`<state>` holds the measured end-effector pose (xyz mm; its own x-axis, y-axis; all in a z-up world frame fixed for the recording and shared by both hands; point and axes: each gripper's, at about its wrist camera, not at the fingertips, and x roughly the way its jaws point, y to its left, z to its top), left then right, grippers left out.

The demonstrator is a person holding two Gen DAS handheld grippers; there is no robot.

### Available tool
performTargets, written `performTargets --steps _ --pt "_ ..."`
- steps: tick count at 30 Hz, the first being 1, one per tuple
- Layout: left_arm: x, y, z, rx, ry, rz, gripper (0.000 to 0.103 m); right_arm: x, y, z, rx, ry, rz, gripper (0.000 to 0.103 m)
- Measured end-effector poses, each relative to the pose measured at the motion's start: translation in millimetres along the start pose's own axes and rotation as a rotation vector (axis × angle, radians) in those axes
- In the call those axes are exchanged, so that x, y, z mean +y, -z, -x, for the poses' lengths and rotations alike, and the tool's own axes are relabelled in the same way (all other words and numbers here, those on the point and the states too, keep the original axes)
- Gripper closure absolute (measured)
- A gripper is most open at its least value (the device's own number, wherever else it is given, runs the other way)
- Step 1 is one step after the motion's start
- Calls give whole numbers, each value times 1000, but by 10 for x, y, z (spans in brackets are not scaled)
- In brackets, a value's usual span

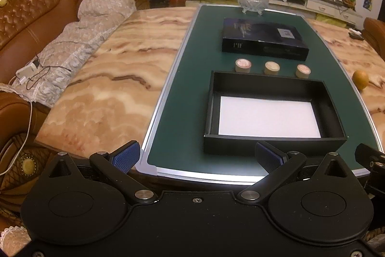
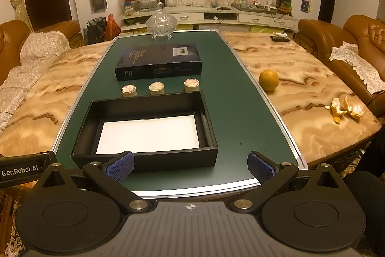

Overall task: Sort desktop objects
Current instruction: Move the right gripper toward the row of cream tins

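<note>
Behind black tray (image 2: 144,155), three cream pucks (image 2: 156,88)

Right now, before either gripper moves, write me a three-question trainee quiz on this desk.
1. True or false: the open black tray already holds one of the round wooden pieces.
2. Multiple choice: the whole orange sits A) on the green mat, B) on the marble tabletop off the mat, C) inside the tray.
3. Fill in: the number of round wooden pieces lined up between the tray and the dark closed box is ____.

Key: 1 false, the tray shows only its white liner; 2 B; 3 three, the left piece, the middle piece and the right piece.
</note>
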<state>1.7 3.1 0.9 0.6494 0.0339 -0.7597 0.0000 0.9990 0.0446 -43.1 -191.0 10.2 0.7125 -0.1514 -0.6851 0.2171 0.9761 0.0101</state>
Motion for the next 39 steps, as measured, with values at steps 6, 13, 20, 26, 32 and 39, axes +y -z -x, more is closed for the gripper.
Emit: performTargets --steps 6,13,20,26,32,39 --pt "-19 5 -6 3 -11 -12 0 48 13 -54 4 3 5 0" --pt "-7 37 -70 2 -14 -8 0 71 -16 -134 17 2 17 0" --pt "1 28 -126 12 -13 -9 0 96 -24 -220 30 2 26 0" --pt "10 18 -171 19 -14 -7 0 99 -25 -311 47 6 30 0" --pt "-15 1 -243 29 -12 -11 0 99 -35 -402 64 18 33 0" --pt "-63 -30 -349 48 -9 -18 0 102 -49 -519 84 14 40 0"
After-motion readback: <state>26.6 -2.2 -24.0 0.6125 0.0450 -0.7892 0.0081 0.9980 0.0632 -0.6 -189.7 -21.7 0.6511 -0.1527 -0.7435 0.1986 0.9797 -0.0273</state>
